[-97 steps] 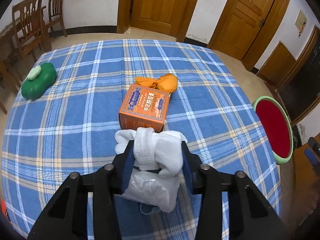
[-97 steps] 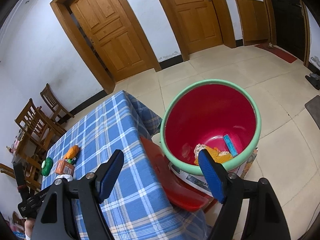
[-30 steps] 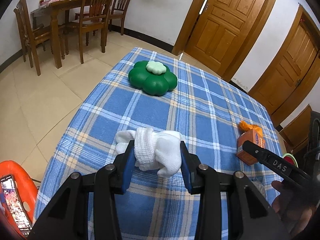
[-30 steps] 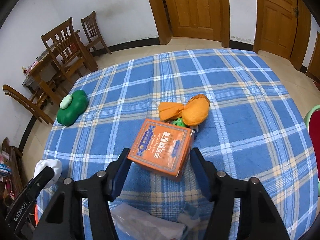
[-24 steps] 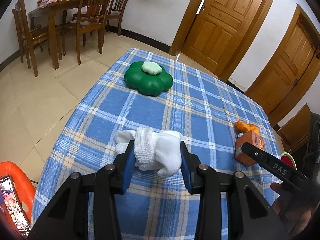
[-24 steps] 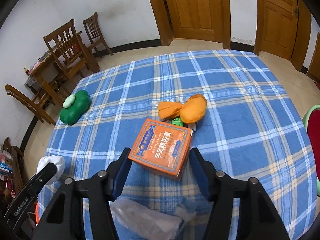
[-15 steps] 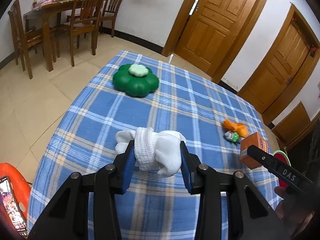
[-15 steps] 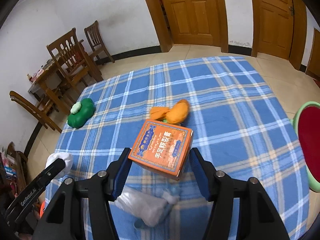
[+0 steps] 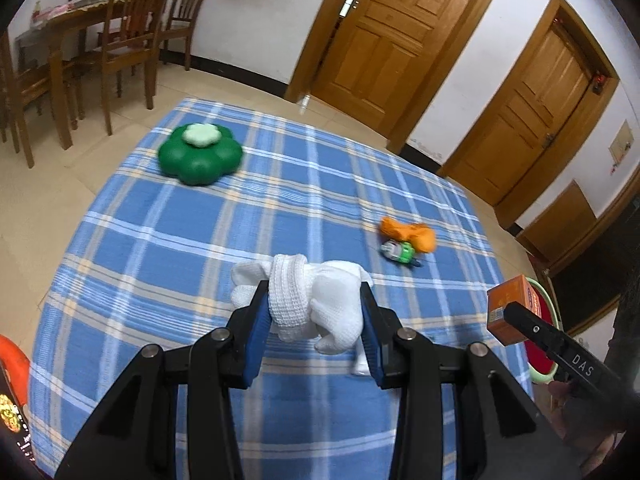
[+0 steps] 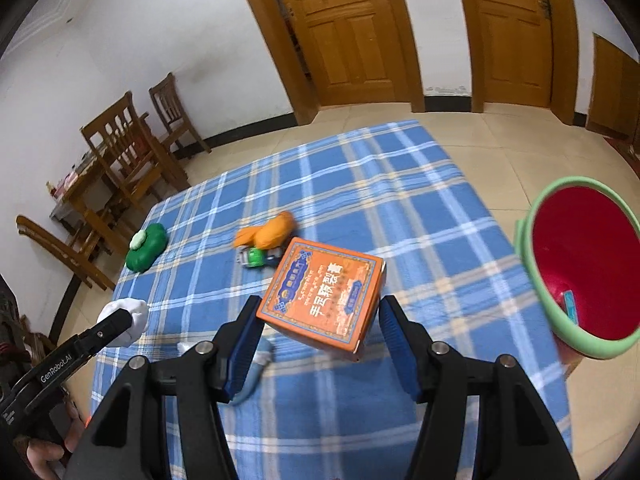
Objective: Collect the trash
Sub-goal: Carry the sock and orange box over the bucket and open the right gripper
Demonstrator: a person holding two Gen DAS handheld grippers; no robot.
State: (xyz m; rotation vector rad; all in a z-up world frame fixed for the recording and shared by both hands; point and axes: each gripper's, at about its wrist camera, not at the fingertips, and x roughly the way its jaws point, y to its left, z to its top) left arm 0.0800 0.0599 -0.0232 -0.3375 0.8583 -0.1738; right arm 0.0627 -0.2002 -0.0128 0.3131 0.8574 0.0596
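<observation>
Right gripper point(image 10: 316, 334) is clamping an orange carton point(image 10: 324, 300) by its two sides, lifted off the blue plaid tablecloth point(image 10: 360, 184) and tilted. The carton is filling the whole gap between the blue pads.

Left gripper point(image 9: 314, 330) is pinching a bundle of white knit gloves point(image 9: 308, 300) above the near half of the table; cloth is bulging out past both pads.

Red bin with green rim point(image 10: 576, 264) is standing off the table's right edge, near the carton but not under it. Some litter is lying at its bottom.

Remaining on the cloth: orange wrapper point(image 10: 266, 232), a small green-and-white item point(image 10: 253, 257) just beside it, a green flower-shaped container point(image 10: 146, 247), and a pale blue scrap point(image 10: 256, 364) under the right gripper.

Risks, as judged:
- Carton is being held tilted on smooth faces; it may pivot or slip during the swing to the bin.
- Early release would drop it on the rim or floor.
- Gloves are looking reusable; binning them could be a mistake.
</observation>
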